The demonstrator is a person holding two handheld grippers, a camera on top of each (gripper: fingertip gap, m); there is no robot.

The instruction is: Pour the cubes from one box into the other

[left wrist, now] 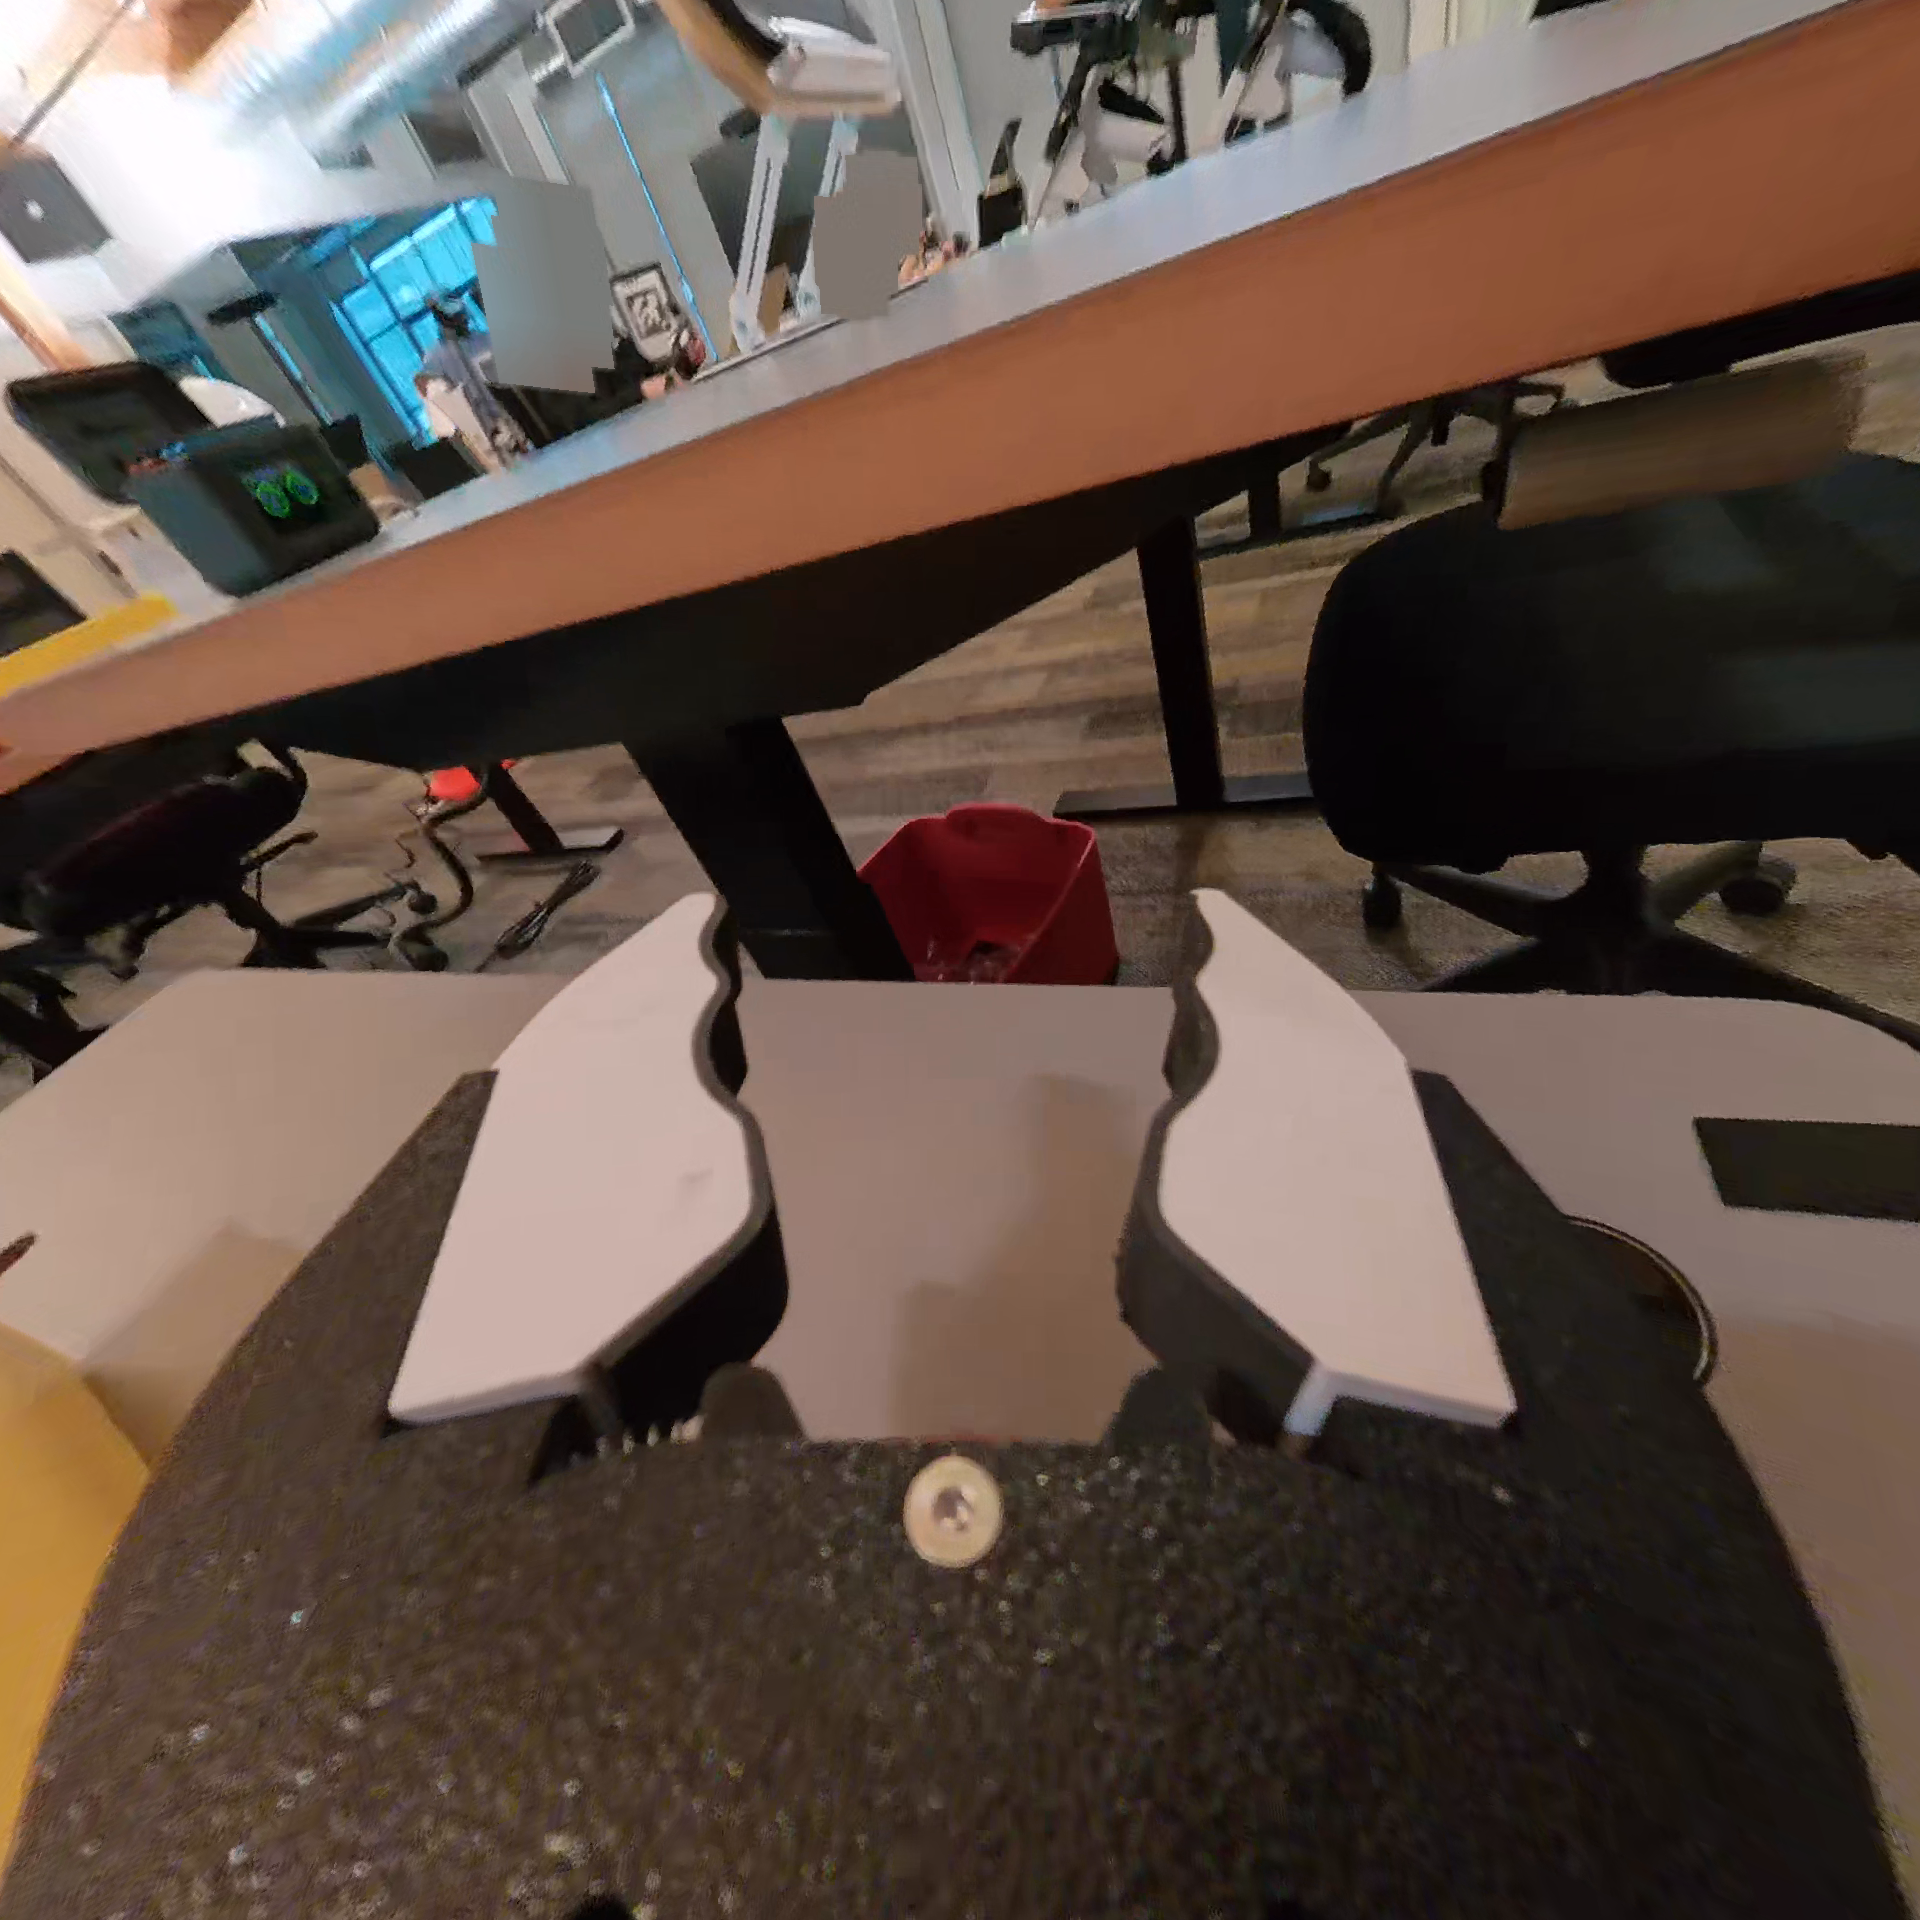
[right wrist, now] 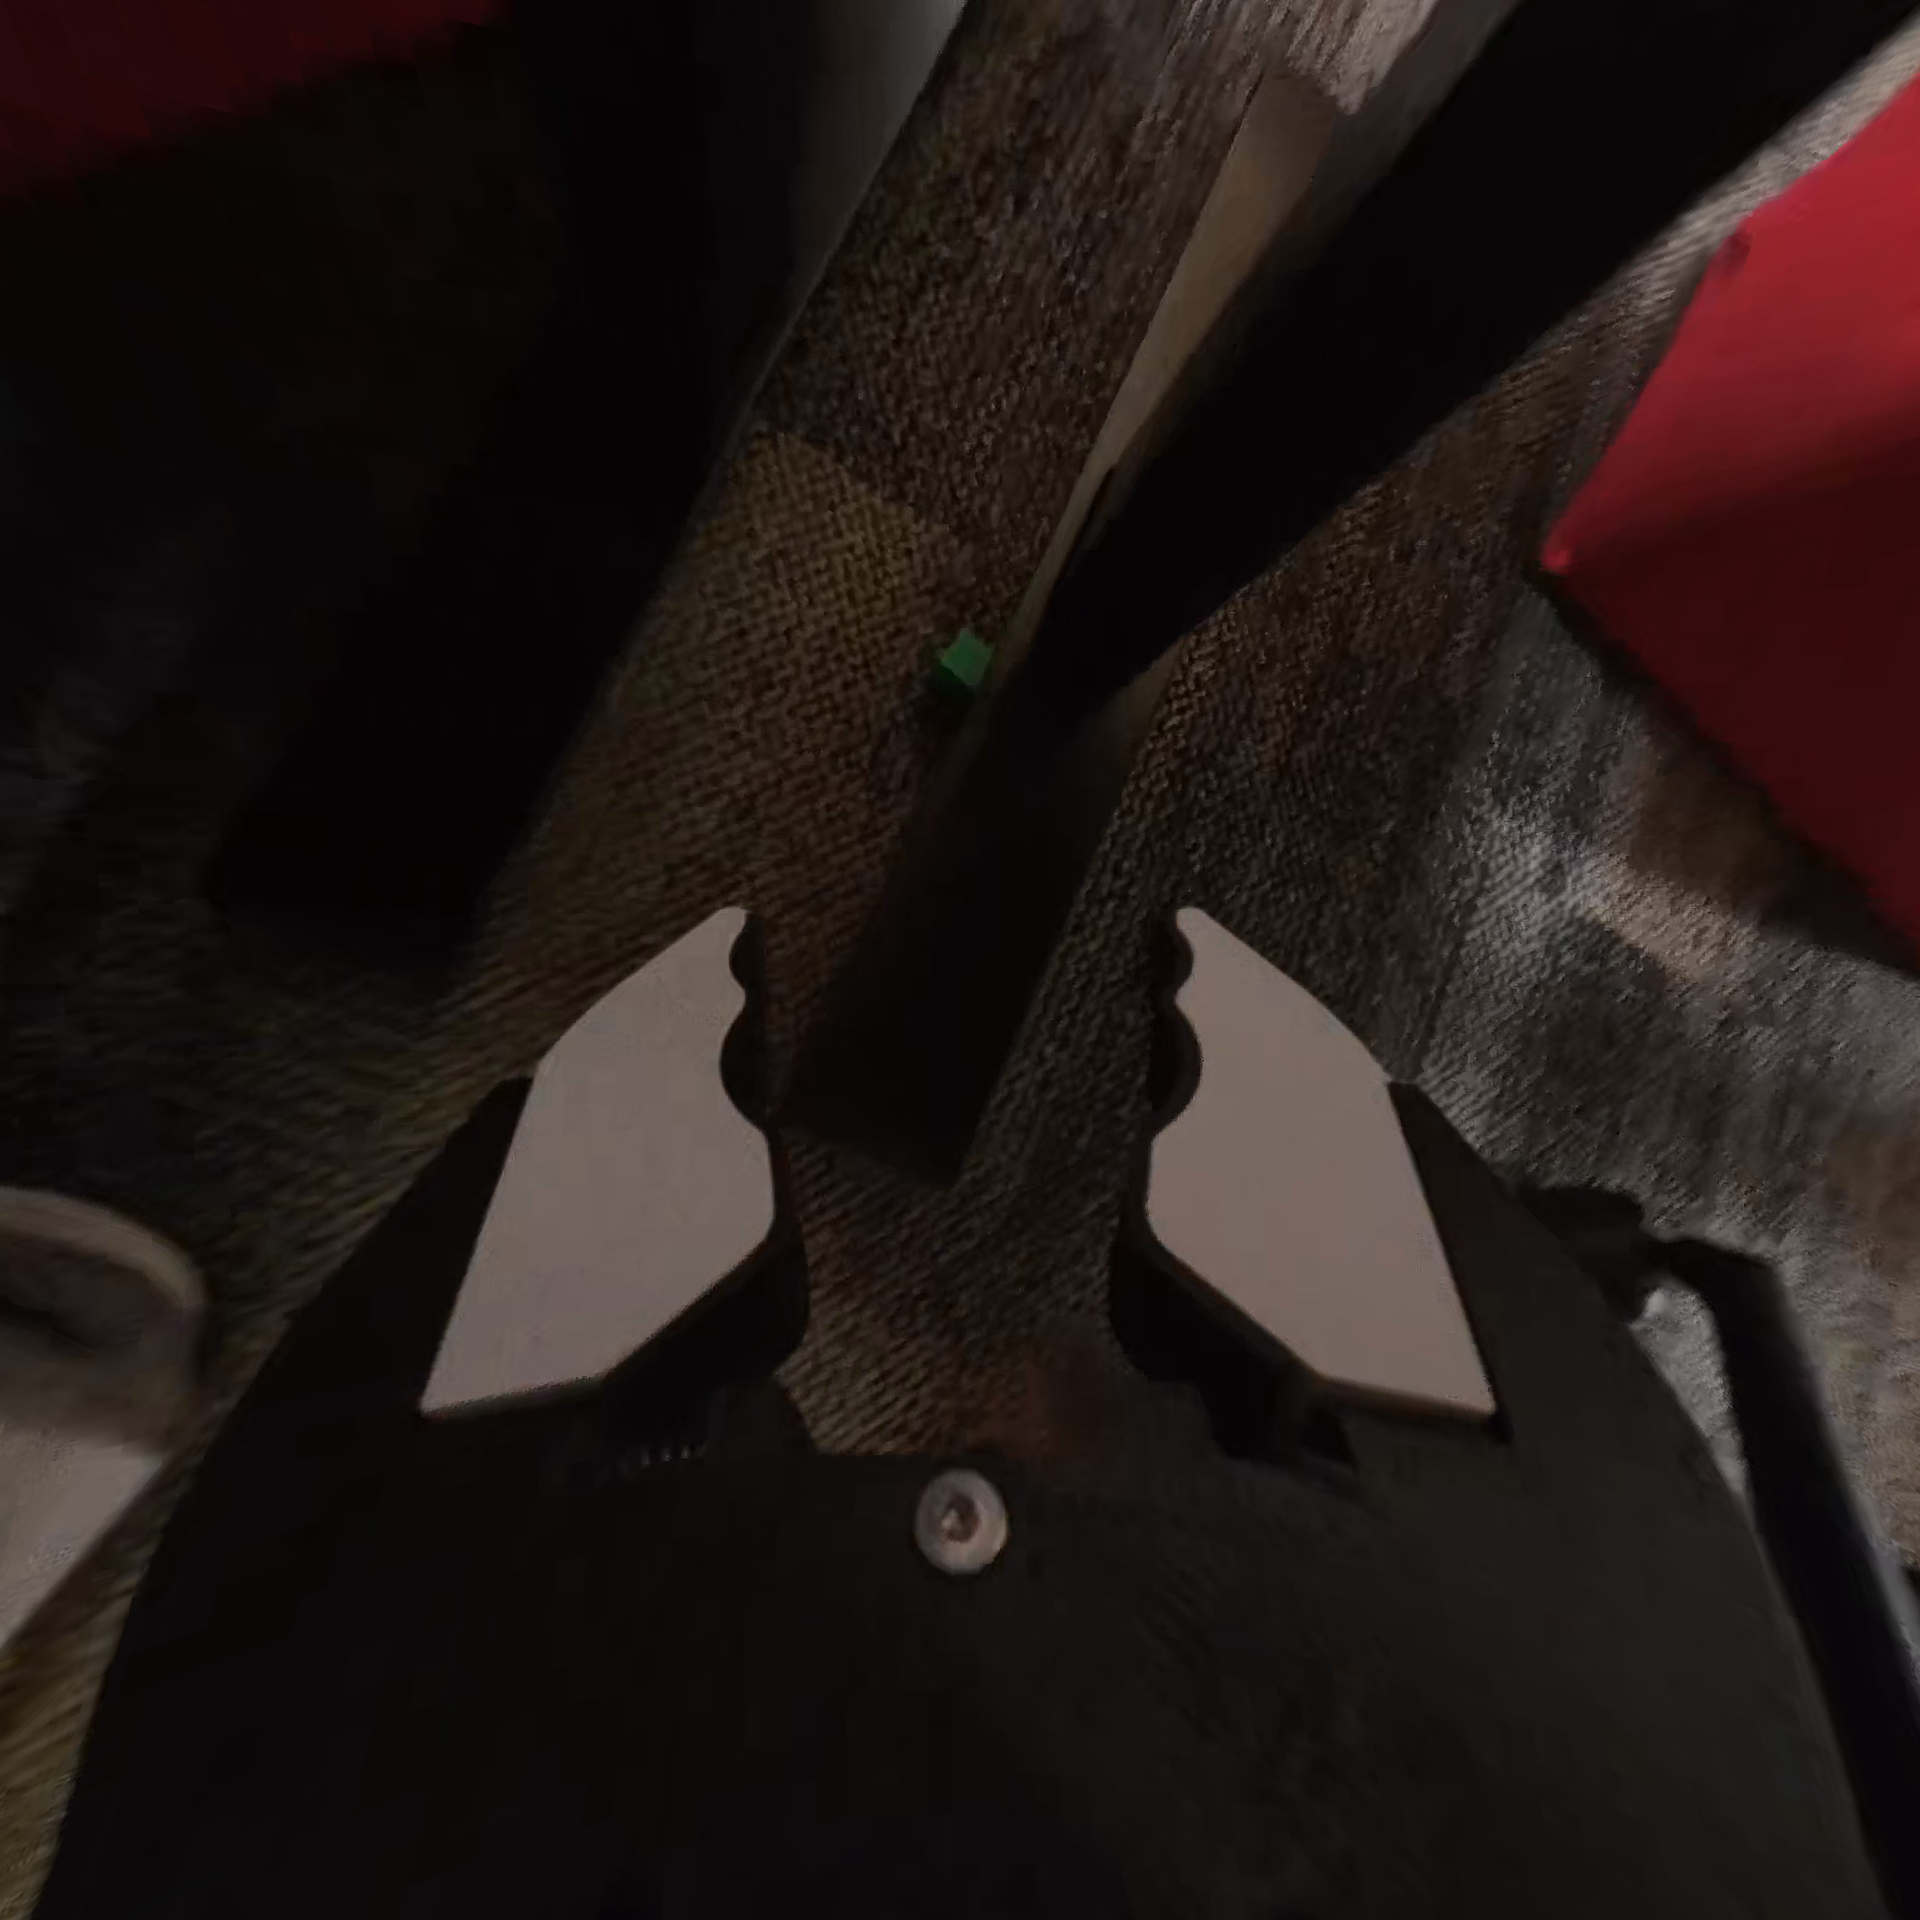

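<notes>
In the left wrist view my left gripper (left wrist: 956,914) is open and empty, held over a white table top (left wrist: 956,1143). Beyond the table's far edge a red box (left wrist: 997,894) stands on the carpet next to a black desk leg. In the right wrist view my right gripper (right wrist: 961,925) is open and empty, low over the dark carpet under a desk. A small green cube (right wrist: 961,660) lies on the carpet ahead of it, beside a black desk foot (right wrist: 935,914). A red box side (right wrist: 1756,499) shows at the right, and a blurred red surface (right wrist: 156,73) at the top left.
A long desk with a brown edge (left wrist: 1039,416) crosses the left wrist view. Black office chairs (left wrist: 1610,675) stand on the carpet, and cables (left wrist: 540,914) lie on it. A yellow object (left wrist: 52,1507) sits at the left. A black patch (left wrist: 1818,1164) lies on the white table.
</notes>
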